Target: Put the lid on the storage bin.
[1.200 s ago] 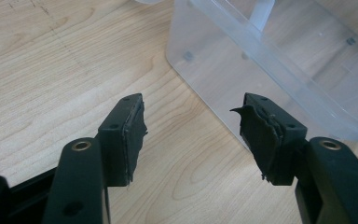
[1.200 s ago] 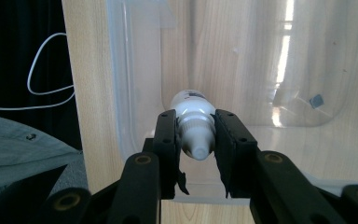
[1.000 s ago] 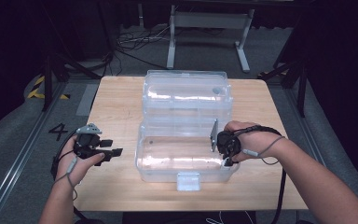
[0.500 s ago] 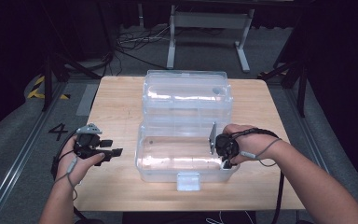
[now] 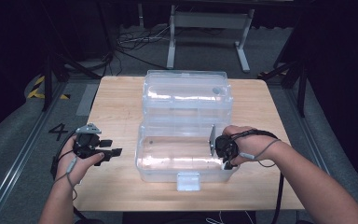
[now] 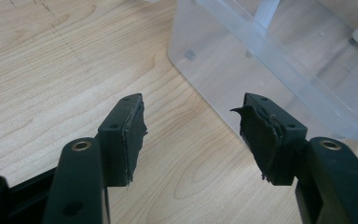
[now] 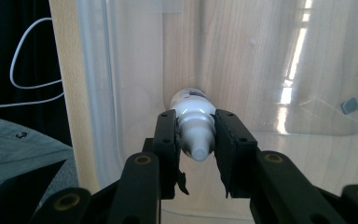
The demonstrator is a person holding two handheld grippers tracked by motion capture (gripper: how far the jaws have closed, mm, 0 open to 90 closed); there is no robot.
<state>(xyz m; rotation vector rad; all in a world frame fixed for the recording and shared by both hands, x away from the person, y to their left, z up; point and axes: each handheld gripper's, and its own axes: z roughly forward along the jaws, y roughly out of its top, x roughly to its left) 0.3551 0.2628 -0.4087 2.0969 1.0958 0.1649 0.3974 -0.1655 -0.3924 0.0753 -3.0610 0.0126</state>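
Small white bottle point(image 7: 193, 122), clamped in the right gripper point(image 7: 196, 140), lies along the jaws, nozzle toward the camera.

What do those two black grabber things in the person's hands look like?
Both are black. The left gripper has a grey three-cornered plate on top, and the right gripper carries one on its side. A thin grey cable trails from each. Up close, the fingers are flat black bars with brass-ringed holes and worn, ragged rubber pads. The forearms are bare, no sleeves.
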